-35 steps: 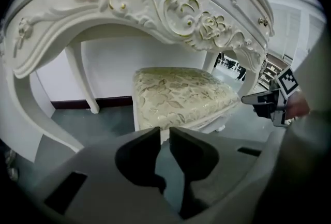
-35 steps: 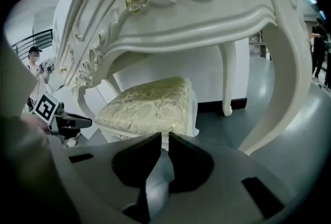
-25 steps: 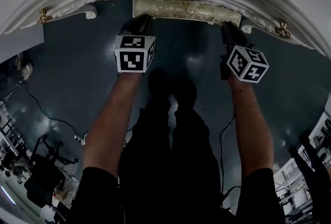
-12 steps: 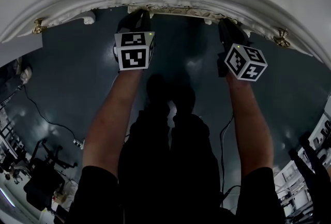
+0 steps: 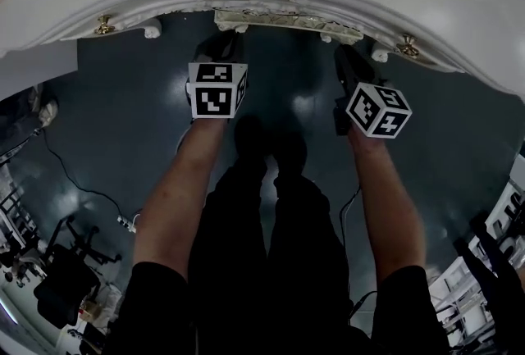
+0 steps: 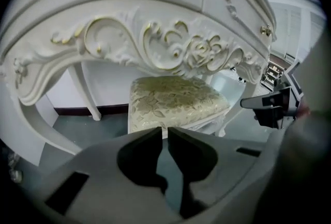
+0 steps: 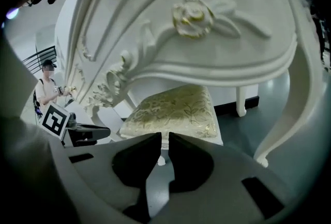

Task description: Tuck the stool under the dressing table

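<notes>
The stool, with a pale floral cushion (image 6: 176, 101), stands under the white carved dressing table (image 6: 155, 42). In the head view only a thin strip of the stool's front edge (image 5: 279, 19) shows beneath the table's curved rim (image 5: 344, 1). My left gripper (image 5: 223, 42) and right gripper (image 5: 346, 56) hover in front of the stool, apart from it. Both are shut with nothing between the jaws. The right gripper view shows the cushion (image 7: 176, 109) just beyond my shut right gripper (image 7: 164, 140), and the left gripper view shows it beyond my left gripper (image 6: 165, 135).
Slim white table legs (image 7: 240, 99) stand on either side of the stool. The dark glossy floor (image 5: 123, 124) carries a cable (image 5: 74, 181) and equipment (image 5: 49, 279) at the lower left. A person (image 7: 49, 88) stands far off behind the table.
Much less of the stool's cushion shows from under the table's rim than a second ago. Both grippers have lifted and come away from the stool's front edge.
</notes>
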